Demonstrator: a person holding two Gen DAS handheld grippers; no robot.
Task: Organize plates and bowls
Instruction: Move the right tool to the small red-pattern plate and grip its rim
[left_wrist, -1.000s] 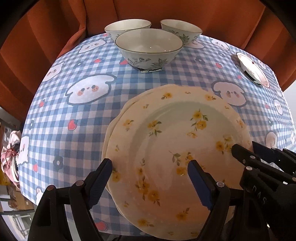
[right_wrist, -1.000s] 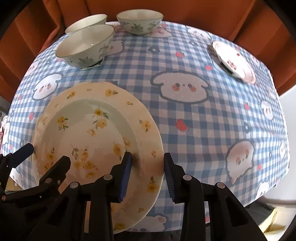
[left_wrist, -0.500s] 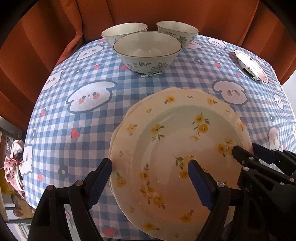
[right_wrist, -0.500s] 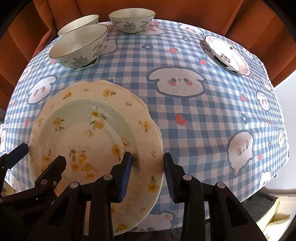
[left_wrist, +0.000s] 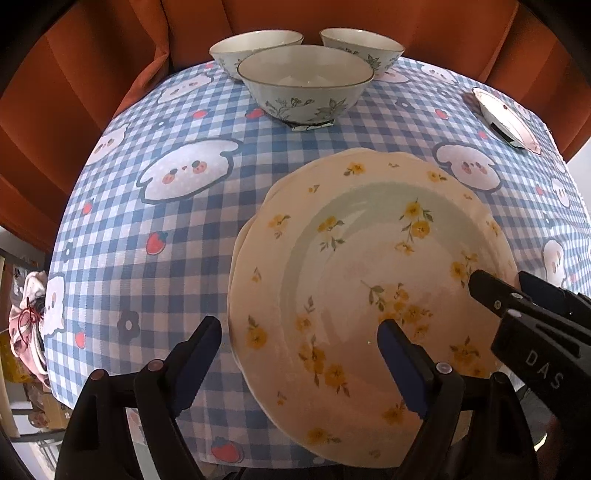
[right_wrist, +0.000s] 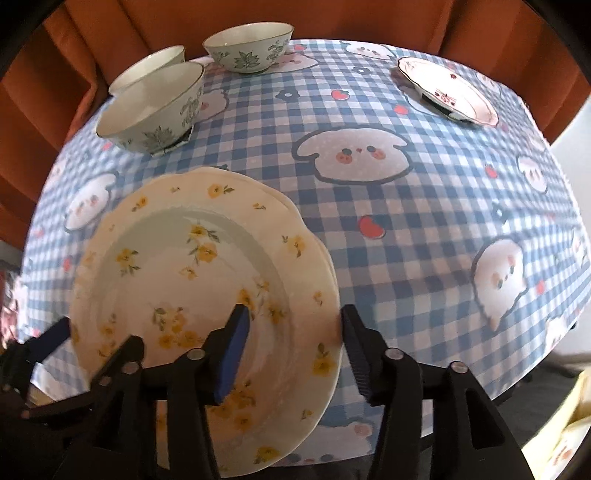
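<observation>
Near edge of the bench (left_wrist: 155, 258), draped in a blue checked cloth with puppy faces and strawberries: a stack of cream plates with yellow flowers (left_wrist: 369, 258), the top one shifted slightly so that the rims of those beneath peek out on the left. Left claw (left_wrist: 301, 363) spread wide, one blue pad over the cloth just left of the stack, the other over the top plate's well; whether that pad touches the glaze cannot be told. Right claw (right_wrist: 295, 343) also parted, straddling the right rim of the stack (right_wrist: 199, 277), inner pad above the plate, outer pad just outside the edge, gripping nothing. Seen in the left view, tips of the right claw at the plate's right side.

Farther back, left of centre: three pale bowls with green leaf prints clustered together, the nearest bowl (left_wrist: 304, 83) in front, two more (left_wrist: 256, 50) (left_wrist: 364, 48) behind it, close by a rust-orange curtain. Far right, well apart from the stack: a small white plate with a red pattern (right_wrist: 448, 92), propped at a tilt on something dark.
</observation>
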